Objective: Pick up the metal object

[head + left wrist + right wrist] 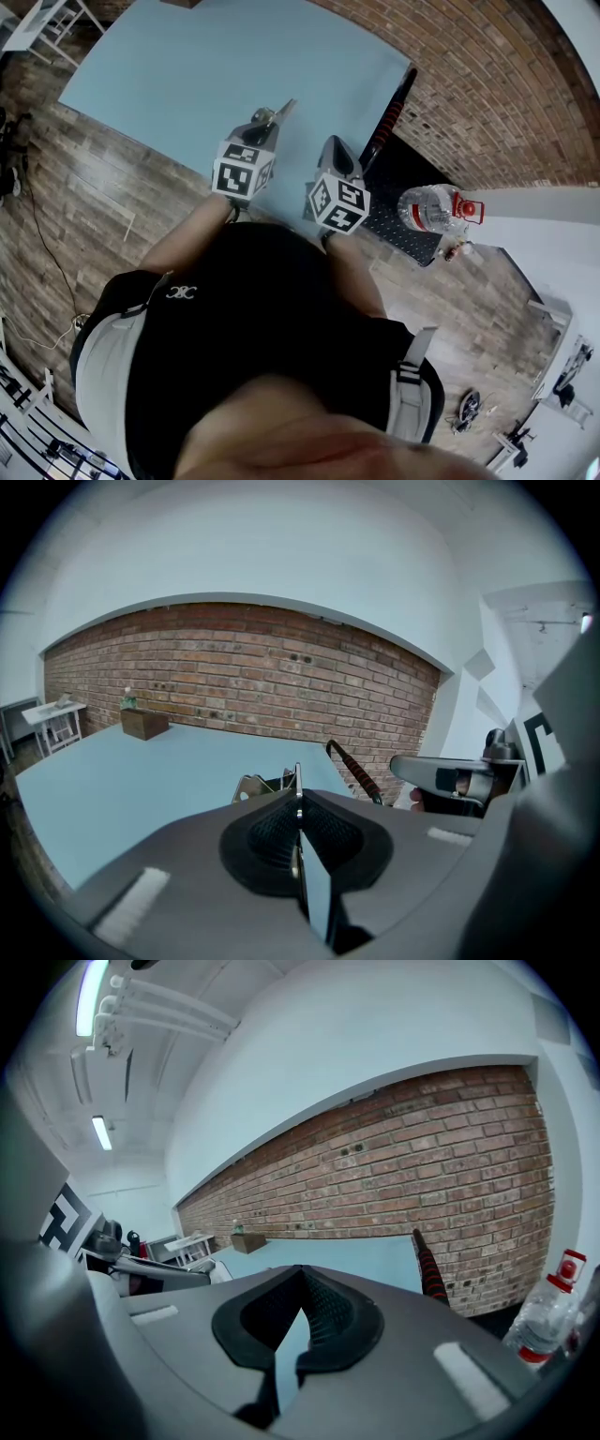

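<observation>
The metal object is a thin silvery piece; in the left gripper view its plate sticks out past the pads above the pale blue table. My left gripper is shut on it, with the edge of the metal clamped between the ribbed pads. Just to its right, my right gripper hangs over the table's near edge. Its jaws meet at the tips with nothing between them. The two grippers are side by side and apart.
A rod with a red-and-black grip leans at the table's right edge. A clear bottle with a red cap lies on a black mat to the right. A small wooden box sits at the table's far end by the brick wall.
</observation>
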